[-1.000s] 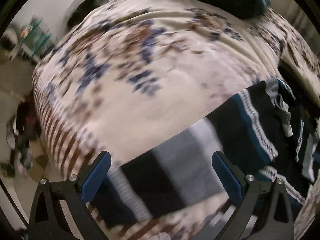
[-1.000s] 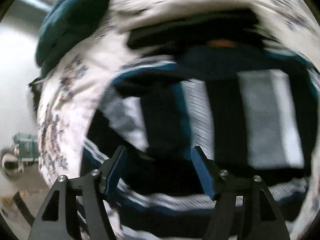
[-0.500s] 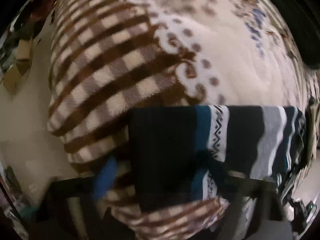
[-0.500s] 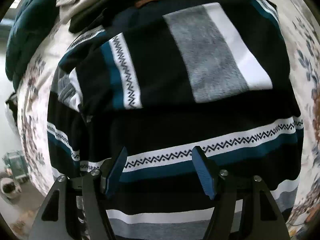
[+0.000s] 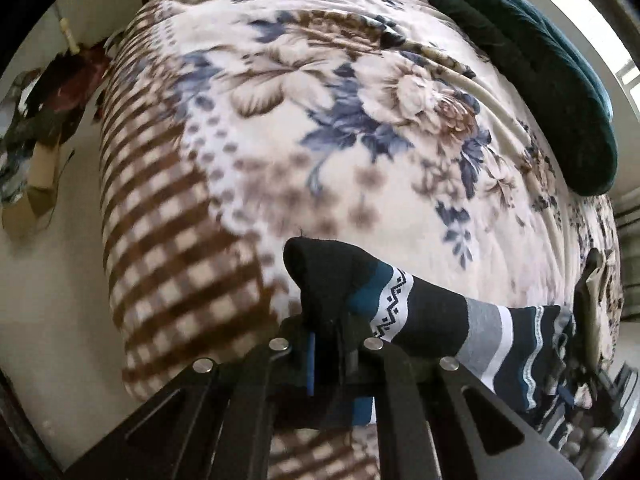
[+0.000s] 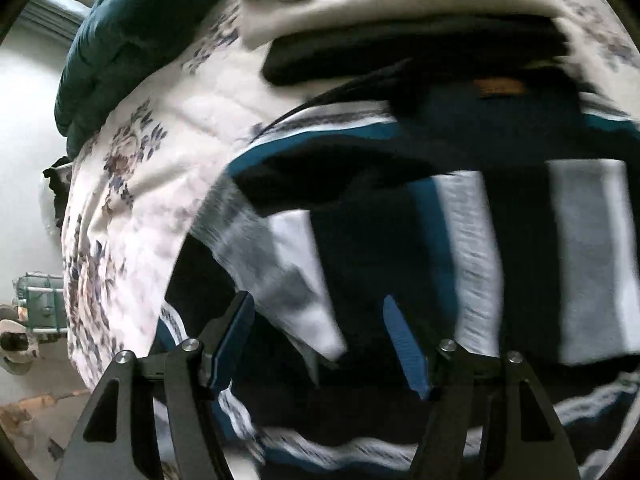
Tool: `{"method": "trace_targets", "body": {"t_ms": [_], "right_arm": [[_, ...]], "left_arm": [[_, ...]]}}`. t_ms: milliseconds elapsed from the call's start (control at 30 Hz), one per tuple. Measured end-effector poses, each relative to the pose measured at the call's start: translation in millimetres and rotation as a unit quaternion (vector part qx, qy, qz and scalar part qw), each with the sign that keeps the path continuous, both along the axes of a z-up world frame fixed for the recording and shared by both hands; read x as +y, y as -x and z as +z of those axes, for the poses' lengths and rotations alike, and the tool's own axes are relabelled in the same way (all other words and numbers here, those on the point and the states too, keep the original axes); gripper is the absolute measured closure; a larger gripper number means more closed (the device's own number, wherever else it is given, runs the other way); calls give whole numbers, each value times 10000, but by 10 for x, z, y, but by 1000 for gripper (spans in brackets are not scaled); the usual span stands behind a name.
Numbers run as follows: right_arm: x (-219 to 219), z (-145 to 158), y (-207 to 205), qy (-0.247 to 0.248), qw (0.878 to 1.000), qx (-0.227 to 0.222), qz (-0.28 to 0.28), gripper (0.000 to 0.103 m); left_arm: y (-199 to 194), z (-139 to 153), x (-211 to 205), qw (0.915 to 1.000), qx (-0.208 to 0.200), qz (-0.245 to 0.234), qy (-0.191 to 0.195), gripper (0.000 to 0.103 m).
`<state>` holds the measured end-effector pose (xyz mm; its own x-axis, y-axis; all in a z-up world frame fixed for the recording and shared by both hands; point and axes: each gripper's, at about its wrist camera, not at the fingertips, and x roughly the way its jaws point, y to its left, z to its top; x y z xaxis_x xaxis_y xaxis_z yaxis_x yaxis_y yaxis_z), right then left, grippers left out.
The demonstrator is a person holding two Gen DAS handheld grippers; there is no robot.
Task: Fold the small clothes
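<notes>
Two tongs work over a bed (image 5: 360, 128) spread with a floral blanket. Near the bed's checked edge, the striped sweater (image 6: 400, 220) is laid out, its sleeve (image 5: 432, 308) stretched rightward from the left tongs (image 5: 330, 354), which have just been closing and are clamped on its black cuff. The right tongs (image 6: 320, 344) are held apart above the sweater's body, gripping nothing.
</notes>
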<state>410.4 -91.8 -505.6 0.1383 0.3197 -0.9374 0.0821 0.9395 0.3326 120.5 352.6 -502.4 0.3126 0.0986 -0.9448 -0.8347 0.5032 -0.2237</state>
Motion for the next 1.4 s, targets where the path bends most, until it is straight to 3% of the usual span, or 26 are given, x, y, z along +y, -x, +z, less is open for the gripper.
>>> {"method": "trace_targets", "body": {"t_ms": [133,233,300,367,433,533,567,633,700,833,1033,1200,1267,1300,1333,1400], "right_arm": [[509,-243,38,-543,9970,345,420,34],[716,-124,236,-1063,9906,325,798,34],[627,-32,336,-1018,9923,259,659,34],[461,47,405,-599,9969,118,502,34],[231,105,459,387,9985,-10,382,34],[-78,98,499,1704,9850,-13,279,33],[-236,72,509,2063,9783,47,206,27],[-488,28,514,2279,9735,144,66,23],[-788,16,523,2298,9728,224,-159,17],[-1325,72,584,2196,9733,220,-628,16],[-2227,126,738,1887,9731,343,-1275,16],[-2871,149,921,1730,9710,440,-1589,16],[-3097,190,999,1611,9706,487,-1721,16],[-3213,220,1043,1480,9720,485,-1758,16],[-3283,230,1045,1404,9729,488,-1772,16],[-3440,312,1102,1153,9753,464,-1828,16]], "left_arm": [[40,-136,136,9999,82,9,91,98],[27,-168,168,9998,108,67,156,98],[-3,-74,119,9999,84,-12,76,98],[-107,86,32,9994,140,-249,-196,98],[-275,296,-120,9967,167,-592,-535,98],[-569,542,-423,9890,127,-1126,-945,98],[-729,632,-580,9845,116,-1381,-1070,98],[-995,741,-874,9759,48,-1826,-1196,98],[-1321,832,-1279,9649,-94,-2323,-1221,98],[-1921,955,-2169,9407,-457,-3173,-1110,98],[-2683,999,-3881,8956,-949,-4310,-567,98],[-2965,935,-5157,8509,-1126,-5128,-199,93],[-2982,948,-5425,8432,-1156,-5246,-219,85],[-2964,967,-5482,8425,-1199,-5246,-244,68],[-2962,987,-5506,8415,-1225,-5254,-272,35],[-2968,1016,-5479,8428,-1202,-5233,-376,5]]}}
